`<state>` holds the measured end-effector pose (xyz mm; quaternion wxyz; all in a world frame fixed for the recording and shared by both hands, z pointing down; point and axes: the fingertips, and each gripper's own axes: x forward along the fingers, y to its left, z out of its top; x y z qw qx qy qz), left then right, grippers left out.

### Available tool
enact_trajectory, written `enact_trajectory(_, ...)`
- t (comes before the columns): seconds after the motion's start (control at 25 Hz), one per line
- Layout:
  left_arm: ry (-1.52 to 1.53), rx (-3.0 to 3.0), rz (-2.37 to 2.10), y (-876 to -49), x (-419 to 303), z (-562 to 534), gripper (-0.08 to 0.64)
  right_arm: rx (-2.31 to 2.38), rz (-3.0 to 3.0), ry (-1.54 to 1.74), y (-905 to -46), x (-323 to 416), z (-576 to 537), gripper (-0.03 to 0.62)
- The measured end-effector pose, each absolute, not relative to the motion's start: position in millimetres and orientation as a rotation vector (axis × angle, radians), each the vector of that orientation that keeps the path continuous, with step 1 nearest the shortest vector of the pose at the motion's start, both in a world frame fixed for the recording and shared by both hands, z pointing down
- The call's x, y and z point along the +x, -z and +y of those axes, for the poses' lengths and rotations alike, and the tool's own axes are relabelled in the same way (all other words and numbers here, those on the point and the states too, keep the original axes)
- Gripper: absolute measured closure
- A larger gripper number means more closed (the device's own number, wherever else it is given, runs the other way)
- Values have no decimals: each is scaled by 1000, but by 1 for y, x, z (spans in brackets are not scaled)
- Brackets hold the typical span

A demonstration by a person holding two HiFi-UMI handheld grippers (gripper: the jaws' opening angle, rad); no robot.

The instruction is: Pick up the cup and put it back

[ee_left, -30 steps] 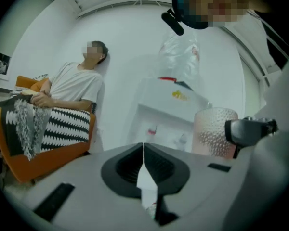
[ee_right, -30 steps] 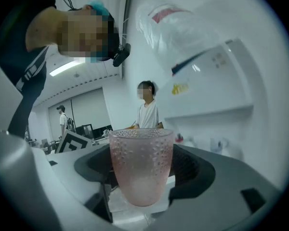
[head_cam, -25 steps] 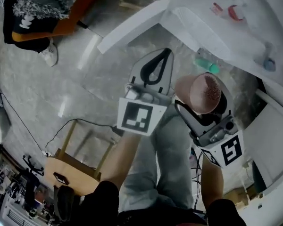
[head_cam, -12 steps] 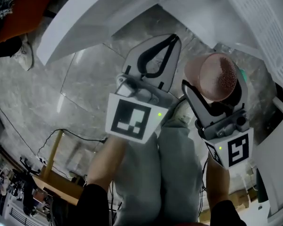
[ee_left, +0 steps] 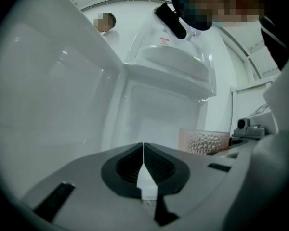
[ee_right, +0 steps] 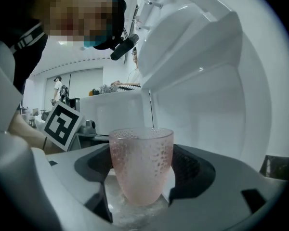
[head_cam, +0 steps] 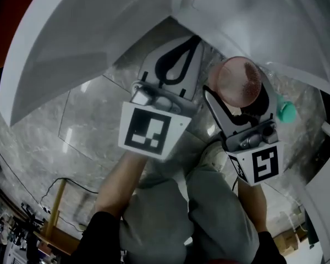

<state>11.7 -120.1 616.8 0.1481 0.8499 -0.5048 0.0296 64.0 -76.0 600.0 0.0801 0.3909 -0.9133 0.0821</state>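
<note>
A pink, dimpled glass cup (head_cam: 234,80) stands upright between the jaws of my right gripper (head_cam: 237,99), which is shut on it. In the right gripper view the cup (ee_right: 141,163) fills the gap between the dark pads (ee_right: 195,170), with its rim level. My left gripper (head_cam: 177,65) is just left of the cup, with nothing in it. Its jaws meet along a thin line in the left gripper view (ee_left: 143,153). The cup (ee_left: 203,141) also shows there at the right.
White panels of a large white unit (head_cam: 71,43) arch over both grippers, and the same unit (ee_right: 207,66) rises close behind the cup. A teal object (head_cam: 287,111) lies on the grey marble floor (head_cam: 82,125). The person's grey-trousered legs (head_cam: 170,213) are below. A cable (head_cam: 60,183) crosses the floor.
The head view has swung, so the white unit now fills the top and the wooden chair has left the frame. Both grippers stay side by side, the cup still held.
</note>
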Motion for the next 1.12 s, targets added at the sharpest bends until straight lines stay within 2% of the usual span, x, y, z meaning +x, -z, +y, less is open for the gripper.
enact_trajectory(0.6, -70, 2456, -1480, -652, -2, -134, 546, 1229, -2694, -109, -646, 77, -103, 212)
enact_trajectory(1.12, -75, 2499, -1475, -632, -9, -114, 546, 1377, -2628, -135, -668, 76, -144, 212)
